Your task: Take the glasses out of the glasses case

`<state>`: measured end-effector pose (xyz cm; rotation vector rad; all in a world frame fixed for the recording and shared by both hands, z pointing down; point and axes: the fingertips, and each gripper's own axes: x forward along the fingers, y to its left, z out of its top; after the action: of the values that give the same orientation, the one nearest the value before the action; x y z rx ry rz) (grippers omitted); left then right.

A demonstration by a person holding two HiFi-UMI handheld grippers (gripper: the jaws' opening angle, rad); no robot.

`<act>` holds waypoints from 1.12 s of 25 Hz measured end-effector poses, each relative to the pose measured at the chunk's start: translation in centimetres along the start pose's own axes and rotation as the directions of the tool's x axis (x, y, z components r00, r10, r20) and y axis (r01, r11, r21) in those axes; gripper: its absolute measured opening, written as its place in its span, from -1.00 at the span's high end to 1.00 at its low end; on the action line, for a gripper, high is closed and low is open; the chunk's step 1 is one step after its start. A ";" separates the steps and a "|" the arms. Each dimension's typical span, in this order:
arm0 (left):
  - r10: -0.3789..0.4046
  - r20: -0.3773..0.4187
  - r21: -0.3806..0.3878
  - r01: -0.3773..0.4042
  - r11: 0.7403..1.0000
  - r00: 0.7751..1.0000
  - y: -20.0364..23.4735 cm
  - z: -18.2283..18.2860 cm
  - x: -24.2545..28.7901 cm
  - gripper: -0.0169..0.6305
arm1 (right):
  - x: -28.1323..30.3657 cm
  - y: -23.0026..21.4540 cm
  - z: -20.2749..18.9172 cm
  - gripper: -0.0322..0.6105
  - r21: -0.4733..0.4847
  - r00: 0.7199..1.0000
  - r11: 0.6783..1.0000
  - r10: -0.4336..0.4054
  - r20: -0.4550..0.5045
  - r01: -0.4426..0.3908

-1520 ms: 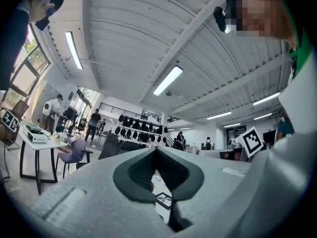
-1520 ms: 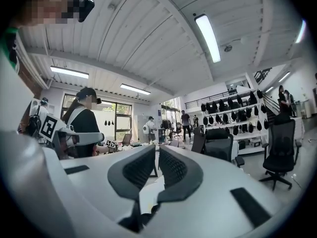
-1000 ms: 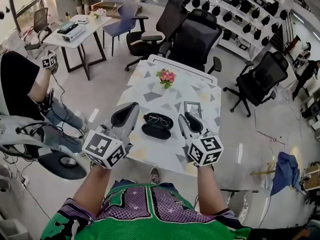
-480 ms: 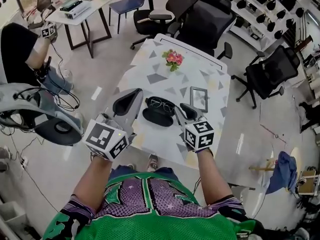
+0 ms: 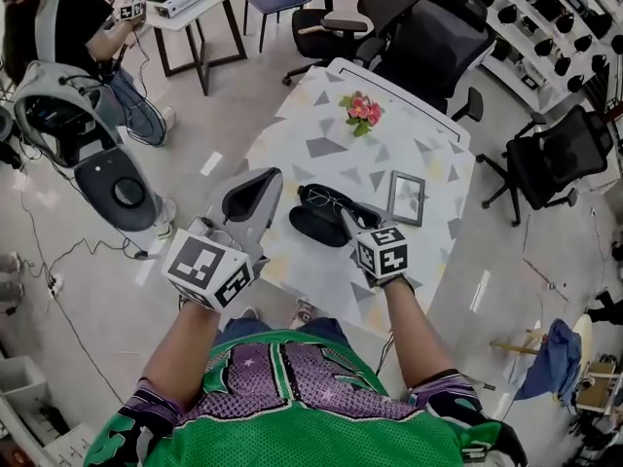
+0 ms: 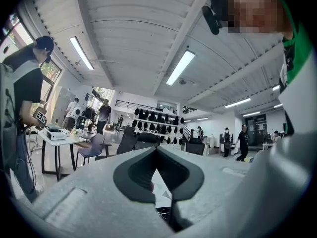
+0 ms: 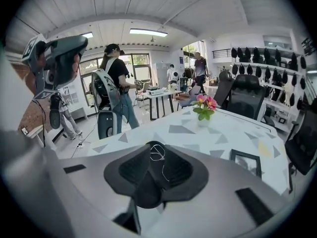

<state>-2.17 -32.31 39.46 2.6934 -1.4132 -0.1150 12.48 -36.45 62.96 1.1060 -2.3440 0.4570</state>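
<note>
One fragile, light pair of wire-framed glasses [image 5: 327, 200], mid-frame in open black case [image 5: 311, 228]: pinch the bridge. Your left fingers [image 5: 255, 193] closed, right fingers [image 5: 353, 224] barely apart.

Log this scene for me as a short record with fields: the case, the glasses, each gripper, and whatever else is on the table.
table: white top with grey and yellow triangles
glasses case: open, black, near the table's front edge
glasses: lying in the case's far half, not yet taken out
right gripper: jaws apart, tips at the glasses, not closed on them
left gripper: jaws together, nothing between them, left of the case
other items: picture frame lying right of the case; pink flowers farther back
</note>
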 end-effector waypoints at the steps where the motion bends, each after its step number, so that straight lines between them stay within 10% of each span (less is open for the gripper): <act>1: 0.001 -0.005 0.002 -0.001 1.000 1.000 0.1 -0.1 0.1 0.90 | 0.5 -0.2 -0.3 0.67 0.000 1.000 1.000 0.002 -0.010 -0.002; 28: 0.071 -0.055 -0.025 -0.073 0.997 0.996 4.9 -1.7 -0.4 0.90 | 9.1 -1.3 -7.0 0.67 0.006 0.947 1.000 -0.024 -0.320 0.027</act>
<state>-6.18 -34.63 41.71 2.5999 -1.4803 -0.0543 10.62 -39.40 73.96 0.9827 -2.0431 0.5927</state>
